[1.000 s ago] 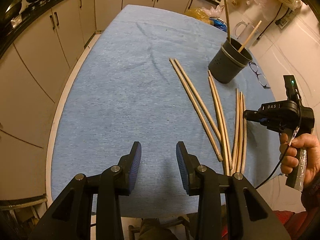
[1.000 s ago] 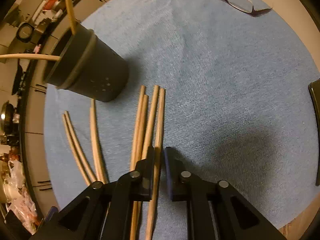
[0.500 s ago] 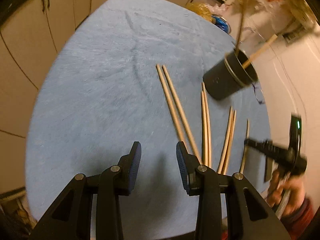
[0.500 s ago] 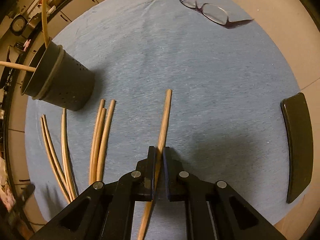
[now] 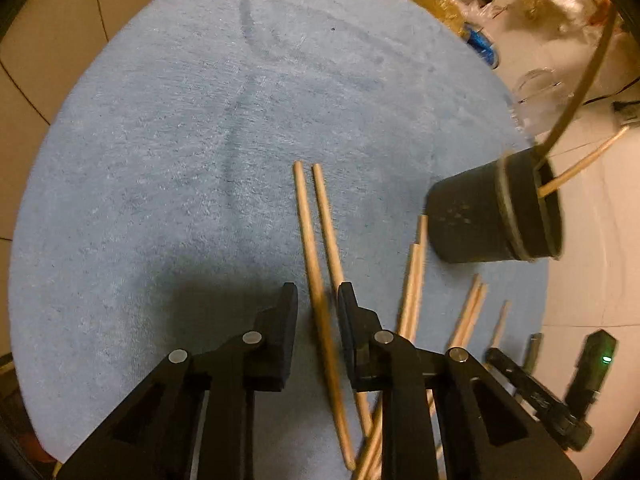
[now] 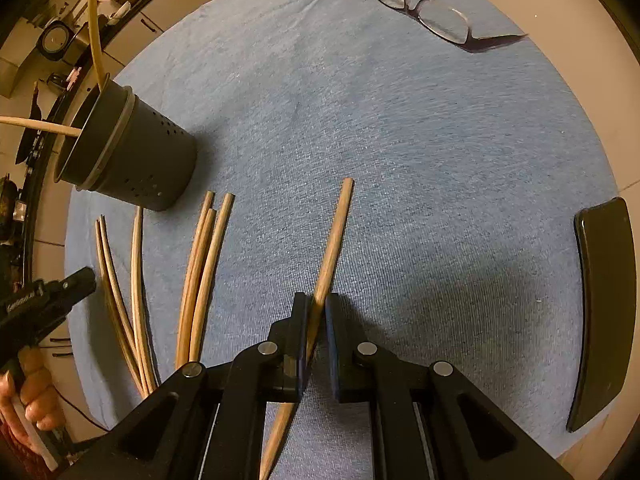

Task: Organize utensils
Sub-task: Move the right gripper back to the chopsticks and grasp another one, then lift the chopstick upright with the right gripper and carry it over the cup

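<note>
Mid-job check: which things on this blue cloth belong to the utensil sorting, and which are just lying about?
Job:
- long wooden chopstick, clamped in the right gripper
- wooden chopsticks lying loose
- one loose chopstick between the left gripper's closing jaws
- dark perforated holder cup, two sticks inside

Lying about:
- eyeglasses
- flat black object

I see a blue cloth [image 5: 168, 168] over the desk, matt and finely ribbed, with a brushed nap ahead of my left tongs [image 5: 314, 300]. The chopsticks [image 6: 200, 276] left of my right tongs [image 6: 316, 308] look like pale bare wood, smooth and unvarnished. The holder [image 6: 132, 160] beyond them is dark matt plastic, I think, pierced with small holes. Both tongs are matt black plastic with shiny metal pivot pins. The glasses [image 6: 436, 20] far ahead have glossy lenses; the dark slab [image 6: 604, 304] to the right gleams.
</note>
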Motion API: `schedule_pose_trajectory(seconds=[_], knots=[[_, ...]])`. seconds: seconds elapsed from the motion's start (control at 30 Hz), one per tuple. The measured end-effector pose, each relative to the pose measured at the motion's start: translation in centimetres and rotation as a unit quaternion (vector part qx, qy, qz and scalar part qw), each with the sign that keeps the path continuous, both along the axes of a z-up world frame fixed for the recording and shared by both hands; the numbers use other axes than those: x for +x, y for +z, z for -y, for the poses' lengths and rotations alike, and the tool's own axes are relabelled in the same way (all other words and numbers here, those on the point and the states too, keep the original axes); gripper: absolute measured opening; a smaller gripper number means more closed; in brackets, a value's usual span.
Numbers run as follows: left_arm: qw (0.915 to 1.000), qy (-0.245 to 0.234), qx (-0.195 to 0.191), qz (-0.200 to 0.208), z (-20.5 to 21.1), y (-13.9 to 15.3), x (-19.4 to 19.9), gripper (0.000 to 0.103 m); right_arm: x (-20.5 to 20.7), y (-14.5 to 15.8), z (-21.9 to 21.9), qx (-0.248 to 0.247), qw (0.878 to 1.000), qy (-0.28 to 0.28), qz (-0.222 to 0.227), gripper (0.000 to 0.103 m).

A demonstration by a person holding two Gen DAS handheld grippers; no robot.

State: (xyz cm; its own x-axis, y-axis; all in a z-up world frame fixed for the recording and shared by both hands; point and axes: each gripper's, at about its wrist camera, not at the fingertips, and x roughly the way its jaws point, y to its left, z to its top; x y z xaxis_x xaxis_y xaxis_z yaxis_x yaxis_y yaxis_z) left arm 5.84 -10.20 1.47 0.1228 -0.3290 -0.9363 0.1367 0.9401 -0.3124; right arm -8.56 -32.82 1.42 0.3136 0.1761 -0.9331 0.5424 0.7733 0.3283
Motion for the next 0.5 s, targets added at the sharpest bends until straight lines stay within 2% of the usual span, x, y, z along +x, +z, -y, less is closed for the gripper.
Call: schedule_pose_trajectory(seconds=[0.1,0.33,0.37,0.43,0.5], knots=[[0.9998,-0.001,0.017,-0.008,0.5,-0.6,0.3,0.013,0.3,-0.1,0.4,0.006,1.0,0.002,-0.002,0.007],[0.998,-0.015,0.061,0.011,2.3,-0.4,0.5,0.011,1.6,-0.1,0.7,0.008,1.0,0.006,-0.024,0.008],[0.9975,-0.018,0.066,0.016,2.6,-0.4,0.5,0.008,1.9,0.0,0.6,0.002,1.0,0.009,-0.026,0.008],[0.9974,-0.019,0.067,0.018,2.6,-0.3,0.2,0.008,2.5,0.1,0.4,-0.007,0.999,0.012,-0.029,0.008],[0.9982,-0.021,0.052,0.023,2.3,-0.2,-0.3,0.007,2.8,0.1,0.2,-0.012,0.999,0.018,-0.025,0.009]])
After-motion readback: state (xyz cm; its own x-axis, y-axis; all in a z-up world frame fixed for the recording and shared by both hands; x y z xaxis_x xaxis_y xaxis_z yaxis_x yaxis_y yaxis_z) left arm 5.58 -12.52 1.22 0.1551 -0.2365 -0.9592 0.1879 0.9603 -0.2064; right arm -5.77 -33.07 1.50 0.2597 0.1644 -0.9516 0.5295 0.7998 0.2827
